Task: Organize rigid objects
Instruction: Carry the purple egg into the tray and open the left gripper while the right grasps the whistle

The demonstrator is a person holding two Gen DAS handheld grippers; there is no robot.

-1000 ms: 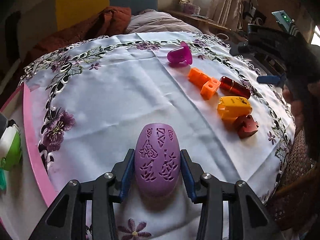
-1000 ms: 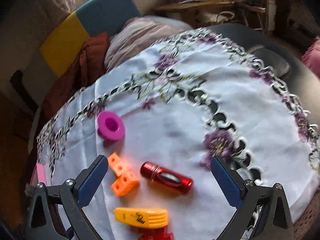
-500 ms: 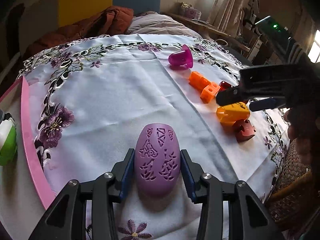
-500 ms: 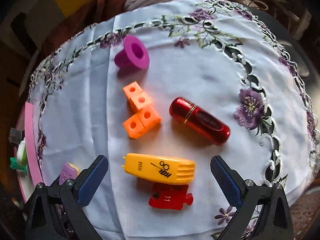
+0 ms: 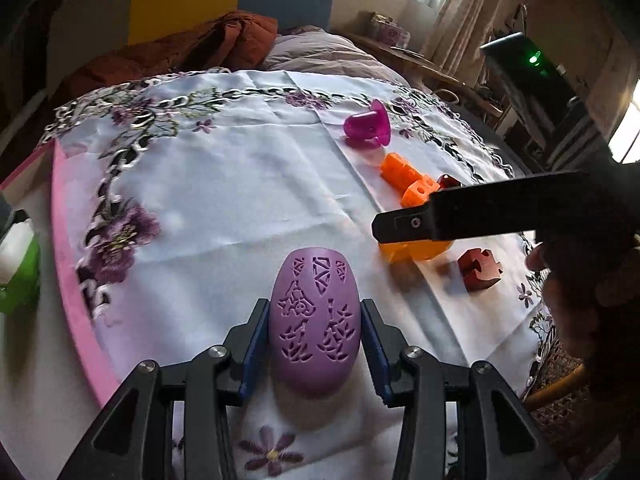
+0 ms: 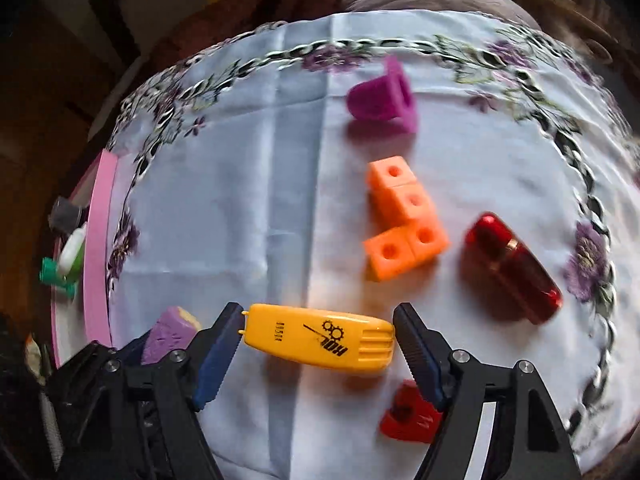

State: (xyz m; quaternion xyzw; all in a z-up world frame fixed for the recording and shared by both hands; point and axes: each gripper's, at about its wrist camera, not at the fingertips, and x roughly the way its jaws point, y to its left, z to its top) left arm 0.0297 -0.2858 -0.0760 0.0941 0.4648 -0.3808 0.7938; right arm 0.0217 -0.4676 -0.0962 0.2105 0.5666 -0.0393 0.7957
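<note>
My left gripper (image 5: 314, 344) is shut on a purple carved oval piece (image 5: 314, 320), low over the white embroidered tablecloth (image 5: 224, 208). My right gripper (image 6: 318, 344) is open, its fingers straddling the ends of a yellow oblong piece (image 6: 320, 338) lying on the cloth; whether the pads touch it I cannot tell. In the left wrist view the right gripper (image 5: 460, 210) covers most of that yellow piece (image 5: 416, 250). A magenta cup (image 6: 382, 98), joined orange cubes (image 6: 404, 220), a red cylinder (image 6: 510, 266) and a red puzzle piece (image 6: 408, 412) lie nearby.
A pink tray rim (image 5: 72, 280) lies along the table's left edge, with green and white items (image 6: 66, 256) on it. A sofa with cushions and blankets (image 5: 224, 44) stands behind the table. A wicker chair (image 5: 560, 384) is at the right.
My right gripper has come down over the yellow piece and narrowed around its ends. My left gripper, still holding the purple piece, has barely moved.
</note>
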